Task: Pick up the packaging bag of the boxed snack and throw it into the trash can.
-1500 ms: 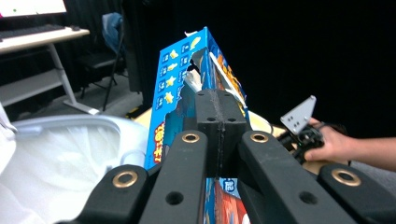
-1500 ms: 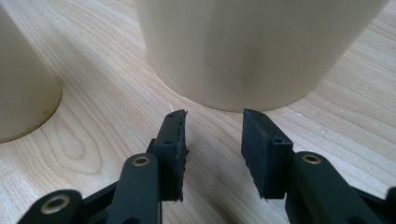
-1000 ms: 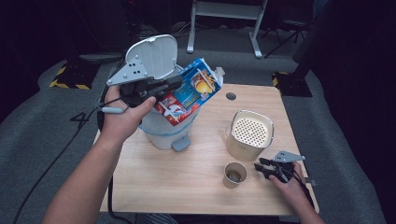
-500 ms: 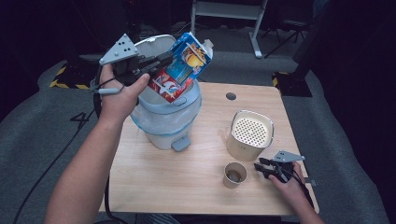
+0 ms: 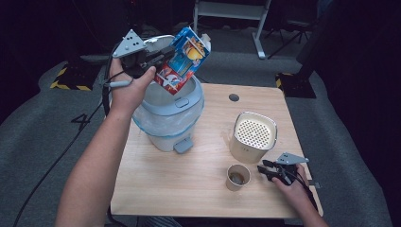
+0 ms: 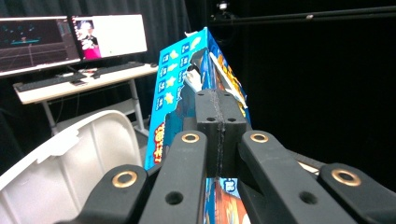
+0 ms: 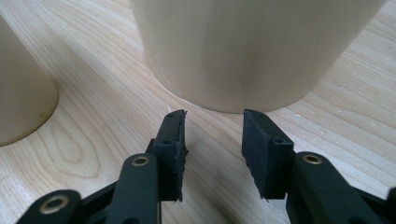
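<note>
My left gripper (image 5: 160,57) is shut on a blue and red printed carton (image 5: 183,59), which hangs tilted over the open mouth of a white pedal bin (image 5: 168,120). In the left gripper view the pads (image 6: 218,126) are pressed together on the carton (image 6: 175,88), with the bin's raised lid (image 6: 79,158) at the lower left. My right gripper (image 5: 265,169) rests on the table near its front right edge, open and holding nothing. It (image 7: 212,144) points at the base of a cream container (image 7: 243,46). A paper cup (image 5: 238,177) stands just left of it.
The cream container (image 5: 253,137) has a perforated top and stands right of the bin on the wooden table (image 5: 189,189). A round cable hole (image 5: 233,97) sits near the table's far edge. A desk with monitors (image 6: 70,42) stands beyond the bin.
The left hand has carried the carton away from me and slightly left, from low over the bin's opening to its far rim. The right gripper has stayed in place.
</note>
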### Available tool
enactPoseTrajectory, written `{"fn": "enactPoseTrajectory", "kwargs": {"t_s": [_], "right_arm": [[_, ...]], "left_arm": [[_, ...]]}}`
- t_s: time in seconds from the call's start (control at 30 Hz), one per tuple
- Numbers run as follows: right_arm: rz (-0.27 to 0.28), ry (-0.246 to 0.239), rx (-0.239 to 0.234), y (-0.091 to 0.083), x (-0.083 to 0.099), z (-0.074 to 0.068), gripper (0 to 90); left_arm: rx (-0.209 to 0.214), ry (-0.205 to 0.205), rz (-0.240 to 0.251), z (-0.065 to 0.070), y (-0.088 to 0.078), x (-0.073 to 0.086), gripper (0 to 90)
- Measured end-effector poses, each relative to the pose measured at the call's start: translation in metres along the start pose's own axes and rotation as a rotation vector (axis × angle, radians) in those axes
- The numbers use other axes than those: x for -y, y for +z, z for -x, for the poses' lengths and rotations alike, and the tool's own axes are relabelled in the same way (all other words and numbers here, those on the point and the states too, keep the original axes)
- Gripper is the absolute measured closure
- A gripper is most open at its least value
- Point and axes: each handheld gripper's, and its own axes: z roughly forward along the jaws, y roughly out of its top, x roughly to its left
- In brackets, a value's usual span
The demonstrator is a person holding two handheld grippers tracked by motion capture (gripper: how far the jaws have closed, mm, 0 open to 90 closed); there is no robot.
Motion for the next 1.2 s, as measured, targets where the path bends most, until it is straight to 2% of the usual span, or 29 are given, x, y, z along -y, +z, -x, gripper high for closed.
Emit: {"fn": "enactPoseTrajectory", "kwargs": {"t_s": [0.17, 0.37, 0.63, 0.77, 1.0, 1.1, 1.2], "right_arm": [[0.000, 0.000, 0.000, 0.000, 0.000, 0.000, 60.0], [0.000, 0.000, 0.000, 0.000, 0.000, 0.000, 60.0], [0.000, 0.001, -0.001, 0.000, 0.000, 0.000, 60.0], [0.000, 0.001, -0.001, 0.000, 0.000, 0.000, 60.0], [0.000, 0.001, -0.002, 0.000, 0.000, 0.000, 60.0], [0.000, 0.001, -0.002, 0.000, 0.000, 0.000, 60.0], [0.000, 0.001, -0.002, 0.000, 0.000, 0.000, 60.0]], "left_arm": [[-0.025, 0.005, -0.026, -0.005, 0.008, 0.004, 89.9], [-0.042, -0.001, -0.035, -0.010, 0.012, 0.008, 89.9], [-0.043, 0.014, -0.064, -0.011, 0.015, 0.011, 89.9], [-0.058, 0.002, -0.086, -0.016, 0.019, 0.018, 89.9], [-0.062, -0.014, -0.088, -0.019, 0.020, 0.024, 89.9], [-0.056, -0.019, -0.092, -0.019, 0.020, 0.027, 89.8], [-0.033, -0.050, -0.108, -0.019, 0.021, 0.029, 89.0]]}}
